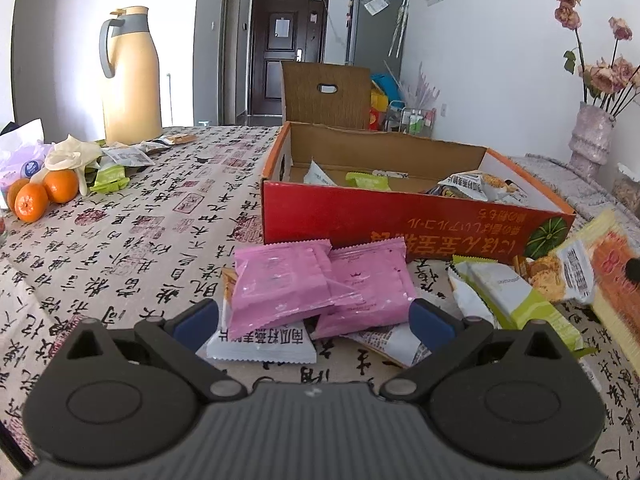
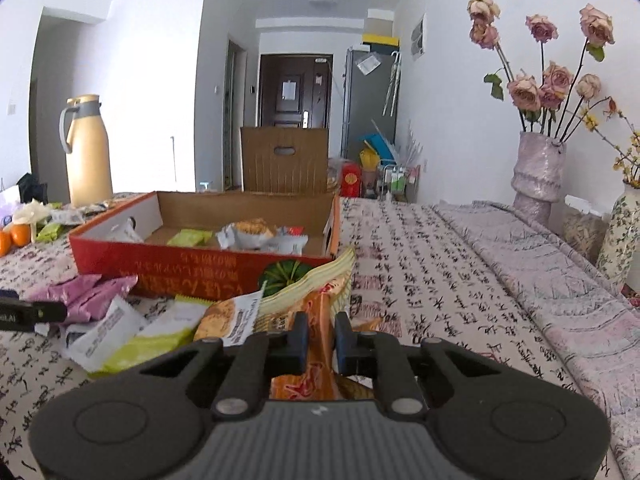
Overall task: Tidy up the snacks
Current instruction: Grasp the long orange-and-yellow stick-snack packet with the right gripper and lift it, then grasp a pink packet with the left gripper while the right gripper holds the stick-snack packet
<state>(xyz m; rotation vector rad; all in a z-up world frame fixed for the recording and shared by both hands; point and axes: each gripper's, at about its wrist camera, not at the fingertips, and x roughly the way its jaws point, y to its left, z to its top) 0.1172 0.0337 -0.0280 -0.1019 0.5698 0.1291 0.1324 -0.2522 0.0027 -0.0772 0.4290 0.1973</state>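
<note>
A red cardboard box (image 1: 400, 216) stands open on the table and holds several snack packets; it also shows in the right wrist view (image 2: 160, 264). In front of it lie two pink packets (image 1: 320, 288), a white packet (image 1: 264, 344) and a green-and-white packet (image 1: 516, 300). My left gripper (image 1: 314, 320) is open, its fingers on either side of the pink packets. My right gripper (image 2: 321, 340) is shut on a large orange-and-yellow snack bag (image 2: 320, 300), which also shows at the right edge of the left wrist view (image 1: 612, 276). The pink packets (image 2: 88, 294) lie to its left.
A yellow thermos jug (image 1: 130, 80), oranges (image 1: 44, 194) and more packets (image 1: 120, 164) sit at the table's far left. Vases with dried roses (image 2: 538, 172) stand along the right wall. A brown chair back (image 1: 326, 94) is behind the box.
</note>
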